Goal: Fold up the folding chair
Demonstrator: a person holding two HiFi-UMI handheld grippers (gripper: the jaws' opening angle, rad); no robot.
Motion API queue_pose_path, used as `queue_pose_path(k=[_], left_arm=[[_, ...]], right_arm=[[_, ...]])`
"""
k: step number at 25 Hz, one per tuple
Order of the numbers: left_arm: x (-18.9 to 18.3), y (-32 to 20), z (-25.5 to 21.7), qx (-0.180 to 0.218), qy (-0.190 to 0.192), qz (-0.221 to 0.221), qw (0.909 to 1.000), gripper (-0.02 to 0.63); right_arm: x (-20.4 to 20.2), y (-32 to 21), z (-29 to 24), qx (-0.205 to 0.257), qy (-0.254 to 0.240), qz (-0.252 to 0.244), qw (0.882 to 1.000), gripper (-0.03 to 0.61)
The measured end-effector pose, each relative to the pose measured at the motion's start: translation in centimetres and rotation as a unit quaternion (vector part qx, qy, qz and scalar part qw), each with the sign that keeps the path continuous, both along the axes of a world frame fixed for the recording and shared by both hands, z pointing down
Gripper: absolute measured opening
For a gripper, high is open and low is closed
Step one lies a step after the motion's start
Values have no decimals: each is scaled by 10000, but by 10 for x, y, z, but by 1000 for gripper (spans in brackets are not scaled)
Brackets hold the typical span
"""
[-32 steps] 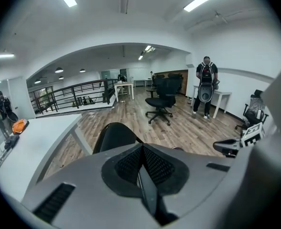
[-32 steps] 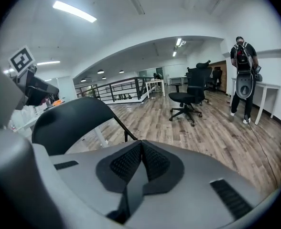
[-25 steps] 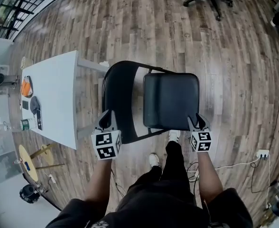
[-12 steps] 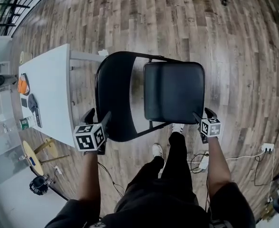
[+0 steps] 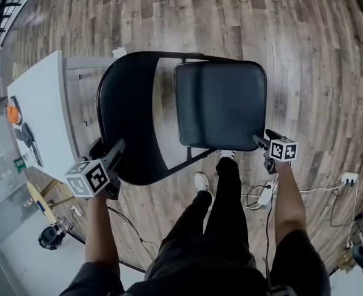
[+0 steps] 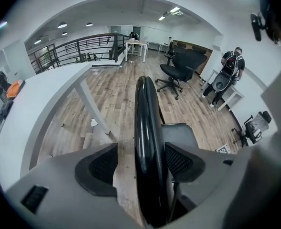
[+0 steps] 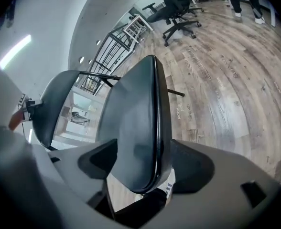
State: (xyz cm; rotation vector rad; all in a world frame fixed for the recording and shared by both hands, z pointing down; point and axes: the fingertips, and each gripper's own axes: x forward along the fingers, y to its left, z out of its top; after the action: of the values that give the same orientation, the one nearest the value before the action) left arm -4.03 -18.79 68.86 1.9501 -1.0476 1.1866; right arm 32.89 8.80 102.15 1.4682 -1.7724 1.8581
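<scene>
Grippers are what we hold, one in each hand, and we look down at the black folding chair (image 5: pixel 187 113). The chair stands open on the wood floor (image 5: pixel 317 54), not folded yet. Our left gripper (image 5: pixel 108 148) is at the end of the chair's curved back (image 5: pixel 129 122) that is closest to us. Its jaws have just been opening and now stand wide apart, with the thin edge of the back between them. We see a gap beside that edge on one side, so the jaws do not squeeze it. Our right gripper (image 5: pixel 265 138) is at the corner of the chair's seat (image 5: pixel 221 100) closest to us. Its jaws have just been opening too. They stand wide, with the seat's edge between them, not pinched. The back is on the left side of the seat. A white table (image 5: pixel 39 113) stands just left of the chair, with small things on it. Our white shoes (image 5: pixel 201 180) are right beside the chair, under the seat's closest edge.
</scene>
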Motion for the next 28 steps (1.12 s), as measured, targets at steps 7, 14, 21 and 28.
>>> queue_pose_path(k=[7, 14, 21, 28], left_arm=[[14, 7, 24, -347, 365, 335, 9982, 301], [18, 10, 35, -636, 540, 519, 9952, 213], [24, 15, 35, -726, 724, 734, 9920, 117], [21, 15, 27, -775, 787, 749, 9911, 100]], right_arm=[[-12, 3, 40, -187, -874, 45, 9960, 330], [-24, -4, 46, 92, -1679, -37, 9858, 333], [-26, -4, 48, 65, -1797, -124, 9836, 331], [-31, -5, 34, 33, -1937, -177, 9809, 330]])
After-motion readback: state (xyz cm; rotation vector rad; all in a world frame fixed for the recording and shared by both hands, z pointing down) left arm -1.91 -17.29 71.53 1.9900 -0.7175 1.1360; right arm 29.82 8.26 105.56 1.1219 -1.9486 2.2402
